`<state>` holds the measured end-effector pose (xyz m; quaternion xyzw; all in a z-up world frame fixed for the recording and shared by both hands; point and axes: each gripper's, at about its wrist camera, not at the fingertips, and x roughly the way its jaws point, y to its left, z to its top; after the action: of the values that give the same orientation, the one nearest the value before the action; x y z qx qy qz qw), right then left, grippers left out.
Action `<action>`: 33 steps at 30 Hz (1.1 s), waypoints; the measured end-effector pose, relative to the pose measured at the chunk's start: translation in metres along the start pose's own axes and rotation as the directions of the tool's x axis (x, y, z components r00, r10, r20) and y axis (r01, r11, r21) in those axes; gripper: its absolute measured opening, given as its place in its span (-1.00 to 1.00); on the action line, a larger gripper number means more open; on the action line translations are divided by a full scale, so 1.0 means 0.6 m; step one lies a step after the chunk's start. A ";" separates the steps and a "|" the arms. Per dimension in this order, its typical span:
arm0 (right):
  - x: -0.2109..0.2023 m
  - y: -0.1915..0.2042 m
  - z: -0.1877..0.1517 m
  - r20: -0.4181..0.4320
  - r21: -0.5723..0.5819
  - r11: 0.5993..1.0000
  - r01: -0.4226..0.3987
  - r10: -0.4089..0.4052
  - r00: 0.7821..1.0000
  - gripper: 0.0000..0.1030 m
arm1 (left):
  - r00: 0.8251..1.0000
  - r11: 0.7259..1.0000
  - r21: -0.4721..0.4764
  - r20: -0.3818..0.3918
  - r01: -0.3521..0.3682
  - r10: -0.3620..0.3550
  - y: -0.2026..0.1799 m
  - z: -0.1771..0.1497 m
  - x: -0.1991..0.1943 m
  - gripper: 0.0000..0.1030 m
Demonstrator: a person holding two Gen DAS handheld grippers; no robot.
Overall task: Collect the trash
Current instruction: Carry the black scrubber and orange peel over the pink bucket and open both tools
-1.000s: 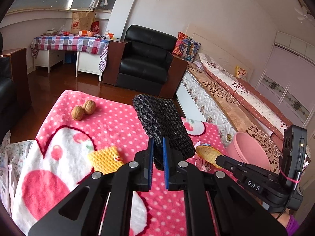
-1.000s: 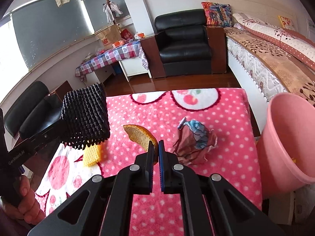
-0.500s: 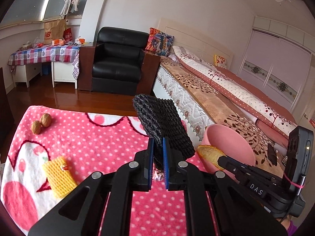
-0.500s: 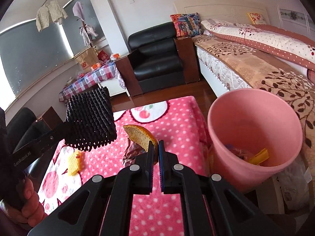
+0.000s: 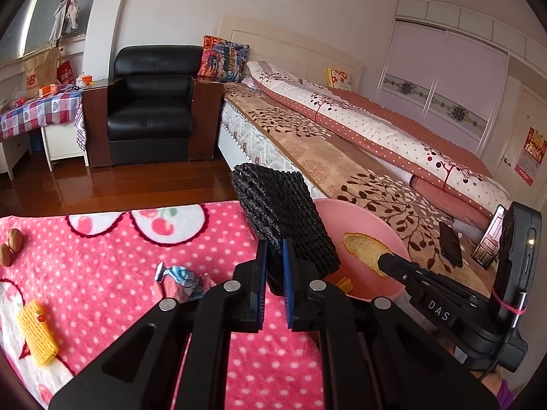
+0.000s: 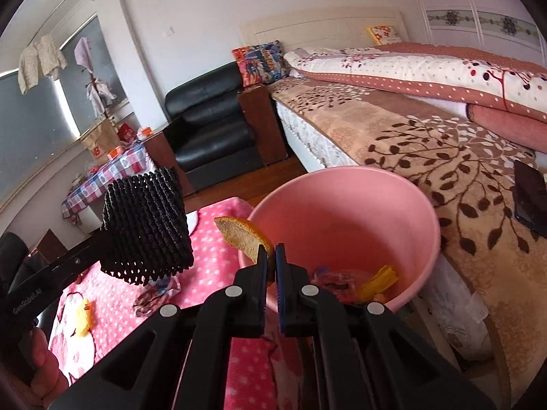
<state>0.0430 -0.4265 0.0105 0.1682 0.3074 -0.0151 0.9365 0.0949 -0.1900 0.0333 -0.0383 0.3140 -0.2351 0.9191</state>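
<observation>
My left gripper (image 5: 273, 249) is shut on a black foam net sleeve (image 5: 283, 218), which stands up between its fingers; the sleeve (image 6: 147, 225) also shows at the left of the right wrist view. My right gripper (image 6: 270, 256) is shut on an orange peel (image 6: 244, 235), held at the near rim of the pink bucket (image 6: 393, 205). In the left wrist view the peel (image 5: 364, 249) hangs in front of the bucket (image 5: 342, 212). A crumpled wrapper (image 5: 181, 280) and a yellow foam net (image 5: 36, 333) lie on the pink dotted blanket (image 5: 102, 266).
The bucket holds yellow and red scraps (image 6: 376, 282). Two walnuts (image 5: 10, 242) lie at the blanket's left edge. A bed (image 5: 359, 143) runs along the right with a dark phone (image 6: 530, 194) on it. A black armchair (image 5: 150, 102) stands behind.
Both grippers have swung right with their loads, from over the blanket to the pink bucket. The bucket now fills the middle of the right wrist view, and the peel is at its rim.
</observation>
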 end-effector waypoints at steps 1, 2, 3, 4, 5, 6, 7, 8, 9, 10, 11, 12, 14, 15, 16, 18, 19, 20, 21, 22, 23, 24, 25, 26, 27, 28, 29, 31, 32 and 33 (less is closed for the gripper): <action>0.002 -0.009 0.001 -0.001 0.011 1.000 0.000 0.000 1.000 -0.92 | 1.000 1.000 0.000 -0.007 0.004 -0.004 -0.005 0.001 0.007 -0.84; 0.005 -0.015 0.004 -0.002 0.017 1.000 0.000 0.000 1.000 -0.92 | 1.000 1.000 0.001 -0.013 0.008 -0.008 -0.010 0.003 0.014 -0.84; 0.008 -0.023 0.005 0.000 0.020 1.000 0.005 -0.005 1.000 -0.92 | 1.000 1.000 0.005 -0.017 0.009 -0.009 -0.015 0.005 0.021 -0.84; 0.010 -0.030 0.006 0.000 0.023 1.000 0.009 -0.009 1.000 -0.92 | 1.000 1.000 0.011 -0.021 0.008 -0.008 -0.021 0.005 0.029 -0.84; 0.012 -0.035 0.007 0.000 0.025 1.000 0.011 -0.011 1.000 -0.92 | 1.000 1.000 0.015 -0.024 0.009 -0.009 -0.026 0.006 0.037 -0.84; 0.014 -0.040 0.008 0.000 0.028 0.999 0.015 -0.015 1.000 -0.92 | 1.000 1.000 0.019 -0.028 0.010 -0.010 -0.031 0.006 0.044 -0.84; 0.016 -0.043 0.009 0.000 0.031 0.999 0.020 -0.020 1.000 -0.92 | 0.999 1.000 0.022 -0.035 0.012 -0.011 -0.035 0.007 0.052 -0.84; 0.019 -0.048 0.011 0.001 0.035 0.999 0.023 -0.023 1.000 -0.92 | 0.999 1.000 0.022 -0.046 0.016 -0.015 -0.040 0.007 0.061 -0.84; 0.021 -0.053 0.012 0.002 0.041 0.999 0.025 -0.025 1.000 -0.92 | 0.998 1.000 0.018 -0.054 0.021 -0.019 -0.042 0.007 0.066 -0.84; 0.022 -0.059 0.012 0.003 0.049 0.998 0.027 -0.027 1.000 -0.91 | 0.998 1.000 0.012 -0.065 0.026 -0.025 -0.044 0.006 0.072 -0.84; 0.024 -0.066 0.014 0.004 0.057 0.998 0.029 -0.030 1.000 -0.91 | 0.997 1.000 0.009 -0.074 0.030 -0.029 -0.046 0.006 0.077 -0.84; 0.026 -0.071 0.015 0.003 0.062 0.998 0.033 -0.034 0.999 -0.91 | 0.996 0.999 0.012 -0.080 0.031 -0.030 -0.050 0.005 0.083 -0.84; 0.032 -0.083 0.015 -0.002 0.072 0.997 0.043 -0.043 0.999 -0.91 | 0.996 0.999 0.027 -0.088 0.029 -0.027 -0.057 0.001 0.093 -0.84; 0.035 -0.088 0.015 -0.006 0.077 0.996 0.048 -0.048 0.999 -0.91 | 0.995 0.999 0.034 -0.095 0.030 -0.027 -0.061 -0.001 0.098 -0.84; 0.038 -0.093 0.015 -0.009 0.082 0.995 0.053 -0.052 0.999 -0.91 | 0.994 0.999 0.040 -0.102 0.030 -0.026 -0.064 -0.004 0.103 -0.84; 0.043 -0.100 0.014 -0.016 0.091 0.994 0.061 -0.059 0.998 -0.91 | 0.993 0.999 0.046 -0.114 0.028 -0.022 -0.068 -0.009 0.112 -0.84; 0.045 -0.104 0.014 -0.018 0.095 0.993 0.063 -0.062 0.998 -0.91 | 0.992 0.999 0.045 -0.120 0.028 -0.022 -0.069 -0.011 0.116 -0.84; 0.047 -0.106 0.014 -0.019 0.098 0.993 0.065 -0.064 0.998 -0.91 | 0.992 0.999 0.043 -0.127 0.030 -0.024 -0.071 -0.013 0.120 -0.84; 0.047 -0.108 0.013 -0.020 0.099 0.993 0.067 -0.066 0.998 -0.91 | 0.991 0.999 0.042 -0.130 0.032 -0.026 -0.073 -0.015 0.124 -0.84; 0.046 -0.110 0.012 -0.021 0.099 0.993 0.071 -0.069 0.997 -0.91 | 0.991 0.998 0.044 -0.131 0.034 -0.028 -0.075 -0.015 0.126 -0.84; 0.047 -0.113 0.011 -0.023 0.099 0.992 0.075 -0.073 0.997 -0.91 | 0.991 0.998 0.050 -0.131 0.034 -0.027 -0.078 -0.017 0.129 -0.84; 0.047 -0.114 0.011 -0.025 0.101 0.992 0.079 -0.077 0.997 -0.90 | 0.991 0.998 0.055 -0.133 0.032 -0.024 -0.081 -0.018 0.132 -0.84; 0.048 -0.115 0.011 -0.026 0.104 0.991 0.081 -0.079 0.997 -0.90 | 0.991 0.998 0.060 -0.135 0.029 -0.021 -0.084 -0.020 0.135 -0.84; 0.049 -0.118 0.011 -0.027 0.109 0.991 0.082 -0.079 0.996 -0.90 | 0.991 0.998 0.063 -0.136 0.029 -0.020 -0.086 -0.022 0.137 -0.84; 0.048 -0.119 0.010 -0.028 0.113 0.990 0.083 -0.080 0.996 -0.90 | 0.991 0.997 0.065 -0.136 0.029 -0.020 -0.088 -0.023 0.140 -0.84; 0.048 -0.121 0.010 -0.029 0.116 0.990 0.084 -0.081 0.996 -0.90 | 0.990 0.997 0.068 -0.139 0.028 -0.018 -0.089 -0.024 0.142 -0.84; 0.049 -0.122 0.010 -0.030 0.117 0.990 0.084 -0.081 0.996 -0.90 | 0.989 0.997 0.068 -0.144 0.030 -0.020 -0.090 -0.024 0.144 -0.84; 0.049 -0.123 0.008 -0.033 0.117 0.989 0.086 -0.083 0.996 -0.88 | 0.988 0.997 0.060 -0.150 0.040 -0.030 -0.089 -0.024 0.145 -0.79; 0.049 -0.123 0.008 -0.033 0.116 0.989 0.088 -0.085 0.996 -0.85 | 0.988 0.997 0.058 -0.151 0.044 -0.035 -0.089 -0.024 0.145 -0.75; 0.049 -0.123 0.008 -0.034 0.117 0.989 0.088 -0.085 0.996 -0.82 | 0.988 0.997 0.055 -0.152 0.046 -0.037 -0.088 -0.023 0.145 -0.63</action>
<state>0.0598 -0.4957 -0.0255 0.2099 0.3263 -0.0714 0.9189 0.1254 -0.2753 -0.0149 -0.0002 0.3746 -0.2656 0.8883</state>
